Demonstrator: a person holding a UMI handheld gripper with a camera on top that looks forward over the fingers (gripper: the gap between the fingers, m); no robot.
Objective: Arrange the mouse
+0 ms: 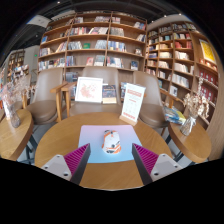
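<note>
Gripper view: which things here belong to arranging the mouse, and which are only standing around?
For the job: mouse, light mat under it, gripper with fingers open, short of the mouse.
Standing around: round table, standing signs, chairs, bookshelves.

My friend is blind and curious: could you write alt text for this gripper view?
A computer mouse rests on a pale mat on a round wooden table, just beyond the open tongs, whose pink pads flank it. Behind are chairs, a display book and tall bookshelves.
</note>
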